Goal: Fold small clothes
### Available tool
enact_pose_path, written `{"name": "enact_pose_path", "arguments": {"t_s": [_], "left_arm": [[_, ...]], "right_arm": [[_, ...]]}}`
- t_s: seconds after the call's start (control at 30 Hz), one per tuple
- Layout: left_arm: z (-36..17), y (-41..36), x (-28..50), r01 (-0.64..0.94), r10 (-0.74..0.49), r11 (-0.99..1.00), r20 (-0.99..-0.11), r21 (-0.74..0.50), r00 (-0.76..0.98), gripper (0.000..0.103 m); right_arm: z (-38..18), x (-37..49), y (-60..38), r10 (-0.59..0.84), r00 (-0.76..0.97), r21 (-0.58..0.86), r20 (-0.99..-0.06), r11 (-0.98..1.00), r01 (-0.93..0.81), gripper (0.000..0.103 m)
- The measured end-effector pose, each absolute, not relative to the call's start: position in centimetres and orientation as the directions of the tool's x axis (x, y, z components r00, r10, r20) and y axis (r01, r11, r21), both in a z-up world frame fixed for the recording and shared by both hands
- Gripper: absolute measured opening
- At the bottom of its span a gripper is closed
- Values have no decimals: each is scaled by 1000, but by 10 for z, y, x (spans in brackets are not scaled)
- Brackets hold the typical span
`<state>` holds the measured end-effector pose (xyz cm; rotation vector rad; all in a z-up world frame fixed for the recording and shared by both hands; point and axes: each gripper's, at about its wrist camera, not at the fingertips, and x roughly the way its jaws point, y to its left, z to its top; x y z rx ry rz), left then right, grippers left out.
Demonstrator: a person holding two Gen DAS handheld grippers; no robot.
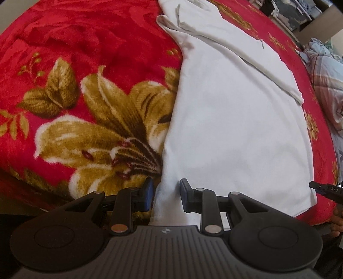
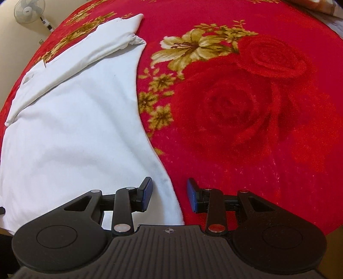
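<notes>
A white garment (image 1: 231,120) lies flat on the red floral blanket (image 1: 85,53), with a sleeve folded across its far part. My left gripper (image 1: 166,194) is open, its jaws astride the garment's near left corner. In the right wrist view the same garment (image 2: 70,128) fills the left half. My right gripper (image 2: 169,194) is open, its jaws astride the garment's near right corner at the hem. The tip of the right gripper (image 1: 325,190) shows at the right edge of the left wrist view.
The red blanket (image 2: 246,107) with rose and lily pattern covers the bed. A plaid quilt (image 1: 328,70) lies at the far right. A standing fan (image 2: 30,10) is at the far left by the wall.
</notes>
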<state>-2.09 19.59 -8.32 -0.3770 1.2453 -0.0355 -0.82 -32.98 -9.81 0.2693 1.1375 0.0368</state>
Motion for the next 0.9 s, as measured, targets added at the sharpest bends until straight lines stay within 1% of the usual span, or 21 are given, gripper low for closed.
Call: {"name": "enact_pose_path", "arguments": {"t_s": [0.07, 0.2, 0.23, 0.27, 0.3, 0.33, 0.4, 0.5, 0.67, 0.7, 0.73, 0.77, 0.8, 0.9], "left_arm": [[-84, 196, -21, -175, -228, 939, -918, -295, 326, 30], [-83, 193, -21, -163, -222, 944, -919, -286, 327, 29], [-84, 192, -20, -161, -219, 946, -919, -283, 328, 28], [-83, 192, -20, -158, -217, 947, -919, -280, 330, 25], [-83, 191, -20, -152, -216, 948, -918, -279, 334, 20], [-83, 191, -20, -151, -220, 947, -916, -282, 335, 20], [-83, 192, -19, -157, -225, 944, -915, -290, 336, 20], [-84, 195, -20, -171, -239, 936, -913, -307, 331, 20], [-84, 191, -20, -150, -229, 945, -916, -290, 329, 20], [-82, 191, -21, -145, -230, 945, -913, -292, 337, 8], [-80, 191, -21, -138, -237, 944, -905, -301, 352, 4], [-76, 191, -22, -132, -240, 942, -897, -307, 372, 4], [-72, 190, -24, -121, -239, 944, -888, -308, 392, 4], [-71, 190, -28, -126, -242, 942, -888, -312, 390, 5]], "right_arm": [[-98, -9, -326, 172, 418, 228, -892, 970, 88, 39], [-98, -11, -316, 188, 412, 224, -892, 974, 40, 39], [-98, -11, -315, 187, 413, 222, -891, 974, 38, 39], [-98, -11, -316, 189, 414, 225, -890, 974, 40, 37], [-98, -11, -317, 194, 416, 232, -888, 972, 43, 33], [-98, -11, -318, 202, 419, 243, -885, 969, 46, 27], [-96, -11, -320, 233, 424, 277, -875, 960, 44, 17], [-95, -11, -314, 249, 427, 285, -869, 958, 20, 16], [-97, -9, -312, 246, 413, 278, -877, 961, 18, 17], [-97, -9, -313, 248, 414, 281, -876, 960, 19, 17], [-96, -10, -313, 248, 418, 281, -874, 959, 18, 15], [-95, -10, -313, 249, 426, 282, -870, 959, 15, 12], [-92, -11, -314, 255, 439, 289, -862, 957, 11, 5], [-83, -13, -322, 292, 482, 344, -826, 939, 21, 5]]}}
